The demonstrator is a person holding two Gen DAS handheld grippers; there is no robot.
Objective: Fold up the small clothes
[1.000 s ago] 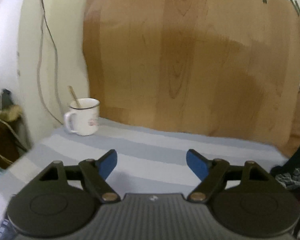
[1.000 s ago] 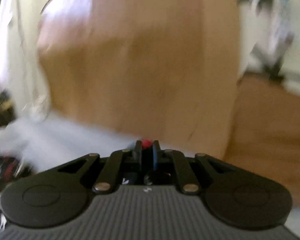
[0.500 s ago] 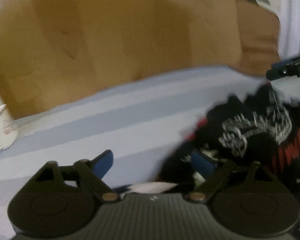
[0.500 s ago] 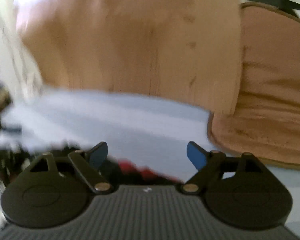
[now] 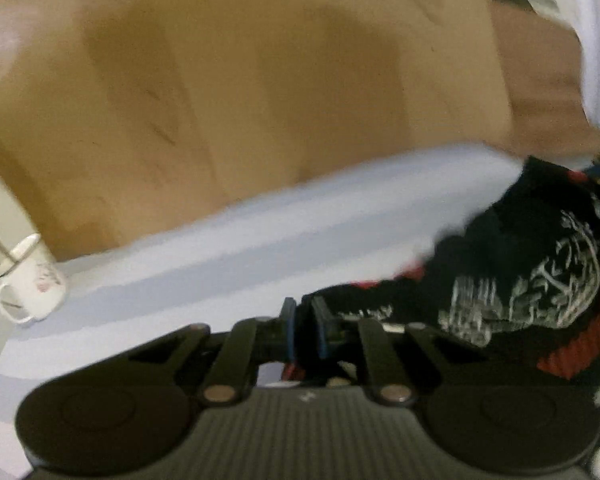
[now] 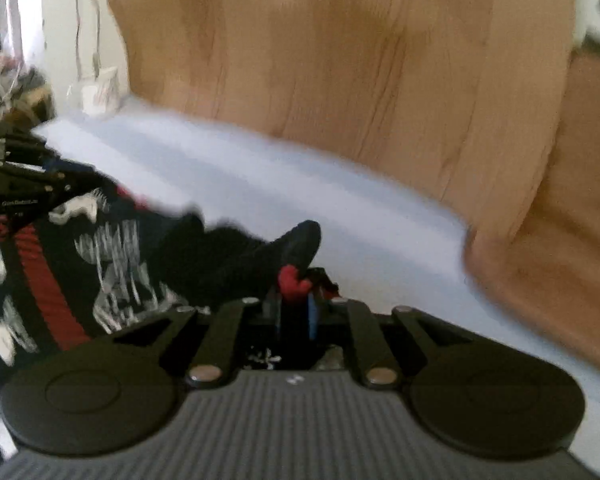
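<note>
A small black garment (image 5: pixel 532 264) with white print and red stripes lies on the pale blue striped sheet (image 5: pixel 260 248). My left gripper (image 5: pixel 304 320) is shut on its left edge. In the right wrist view the same garment (image 6: pixel 112 256) spreads to the left, and my right gripper (image 6: pixel 296 300) is shut on its right edge, where a red bit of cloth bulges between the pads. The left gripper's body (image 6: pixel 8 184) shows at the far left of that view. Both views are blurred.
A white enamel mug (image 5: pixel 32 280) with a utensil in it stands at the sheet's far left corner; it also shows in the right wrist view (image 6: pixel 100 92). A wooden headboard (image 5: pixel 240 80) rises behind the sheet. A tan cushion (image 6: pixel 548 208) lies at the right.
Both grippers were open half a second ago and have closed on the garment's edges. The right gripper had let go of the cloth before that. Both views swung toward the garment.
</note>
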